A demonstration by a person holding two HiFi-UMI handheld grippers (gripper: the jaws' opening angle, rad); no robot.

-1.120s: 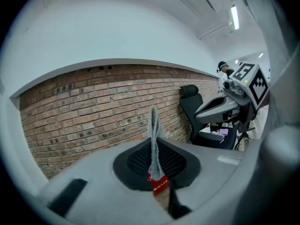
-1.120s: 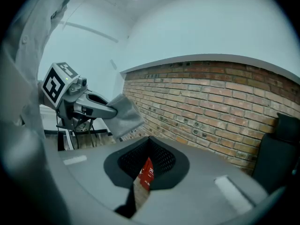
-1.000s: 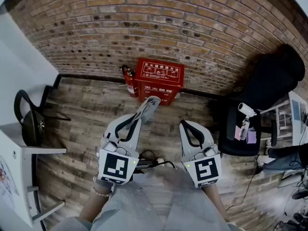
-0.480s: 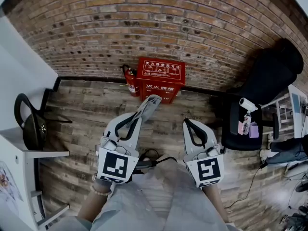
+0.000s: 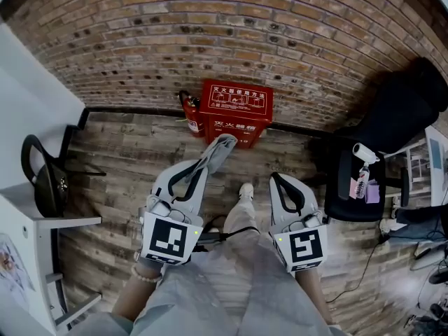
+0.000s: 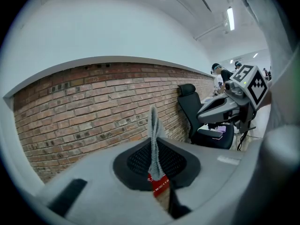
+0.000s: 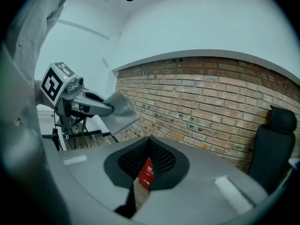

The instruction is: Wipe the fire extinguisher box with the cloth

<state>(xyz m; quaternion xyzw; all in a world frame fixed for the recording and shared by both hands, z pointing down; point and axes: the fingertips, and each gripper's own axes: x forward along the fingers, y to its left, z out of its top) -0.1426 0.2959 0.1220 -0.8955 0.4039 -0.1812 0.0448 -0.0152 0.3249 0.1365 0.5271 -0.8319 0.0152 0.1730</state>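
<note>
While left gripper (image 5: 207, 162) pinches cloth (image 5: 222, 148) short of box (image 5: 234, 105), right gripper (image 5: 276, 178) seems closed.

Grey cloth (image 6: 153, 125) pinched in left gripper (image 6: 155, 159); red box (image 6: 158, 184) beyond, brick wall (image 6: 93, 107).

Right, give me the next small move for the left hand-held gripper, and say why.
Probably carry the left hand-held gripper forward and down toward the box. It is shut on the cloth, but the cloth is well short of the box, which stands on the floor against the brick wall, so no wiping can start yet.
</note>
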